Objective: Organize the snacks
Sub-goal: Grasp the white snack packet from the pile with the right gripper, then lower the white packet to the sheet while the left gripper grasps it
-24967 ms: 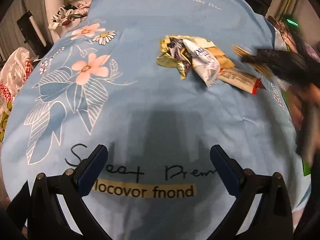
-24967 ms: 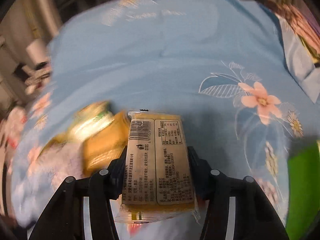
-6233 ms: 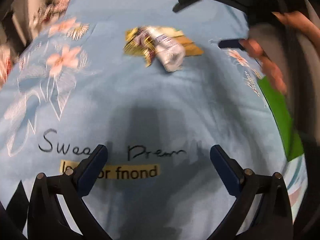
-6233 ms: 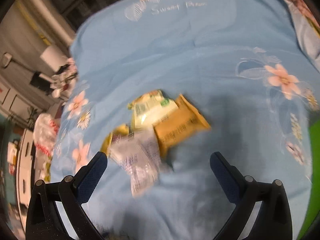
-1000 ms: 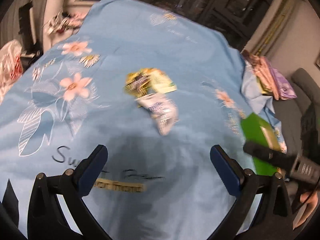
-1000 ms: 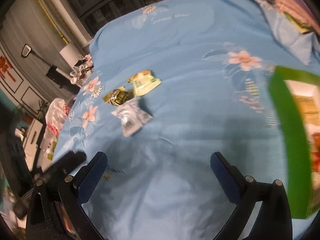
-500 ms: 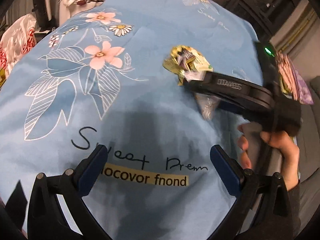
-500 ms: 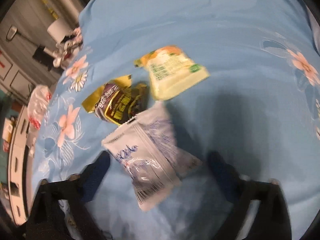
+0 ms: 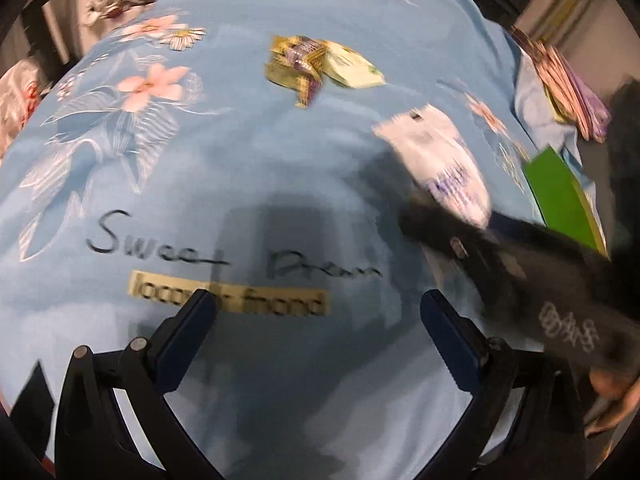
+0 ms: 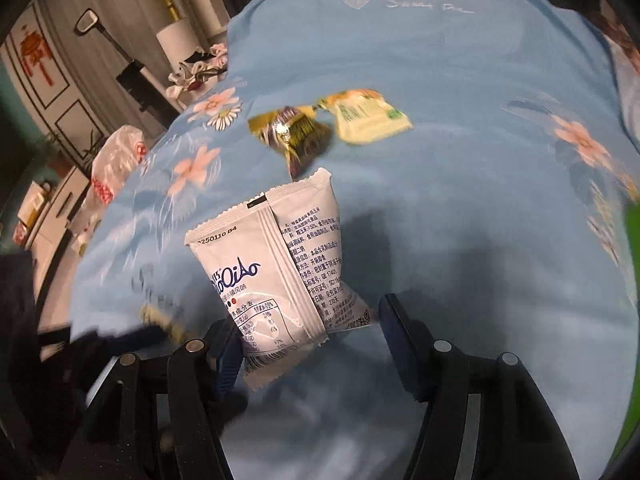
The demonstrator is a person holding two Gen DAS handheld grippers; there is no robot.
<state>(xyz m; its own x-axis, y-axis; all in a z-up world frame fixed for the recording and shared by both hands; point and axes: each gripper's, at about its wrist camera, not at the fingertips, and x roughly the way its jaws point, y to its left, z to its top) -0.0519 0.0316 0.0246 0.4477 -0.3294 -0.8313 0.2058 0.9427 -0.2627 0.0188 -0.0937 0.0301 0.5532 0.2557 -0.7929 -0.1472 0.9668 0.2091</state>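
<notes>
- Left wrist view looks forward and down over the blue floral cloth (image 9: 240, 168), fairly high.
- Right wrist view faces likewise, nearer.
- Both share the snack pile (image 9: 320, 64) (image 10: 328, 124).

Black frames, blue fingers (image 9: 188, 332), silver screws

White snack packet (image 10: 280, 276) lifted off cloth, tilted; gold-purple wrapper (image 10: 294, 134) and pale yellow packet (image 10: 366, 118) lying touching.
</notes>
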